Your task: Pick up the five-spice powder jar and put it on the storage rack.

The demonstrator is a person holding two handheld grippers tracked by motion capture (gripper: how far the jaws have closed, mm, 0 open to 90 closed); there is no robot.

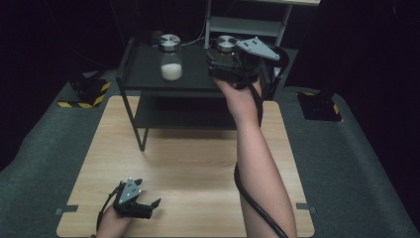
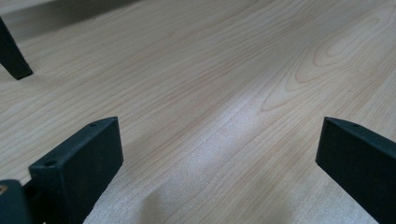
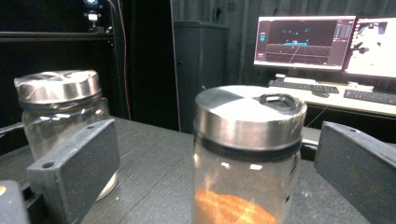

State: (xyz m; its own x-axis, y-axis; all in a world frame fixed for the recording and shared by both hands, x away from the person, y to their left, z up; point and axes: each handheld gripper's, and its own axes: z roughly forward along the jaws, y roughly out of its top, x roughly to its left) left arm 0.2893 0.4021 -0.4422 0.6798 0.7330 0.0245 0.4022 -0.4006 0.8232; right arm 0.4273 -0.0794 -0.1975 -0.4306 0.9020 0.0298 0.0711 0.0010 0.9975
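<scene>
Fingers [image 3: 74, 163] of the right gripper [image 1: 225, 62] stand wide apart on either side of the jar with orange powder [image 3: 247, 158], not yet touching it; that jar stands on the black shelf [image 1: 143, 69] at about one o'clock from the bench [image 1: 198, 163] centre. Glass walls and a smooth metal lid [image 3: 250, 116] suggest a rigid, slippery, breakable load, probably moderately heavy, best taken around the glass body just under the lid. At eleven o'clock on the shelf stands a second jar with white powder [image 1: 171, 62]. From above, the gripper covers most of the orange jar, and its base is cut off. Down at seven o'clock, the left gripper [image 1: 143, 206] rests low over the bench, fingers [image 2: 79, 163] apart and empty.
</scene>
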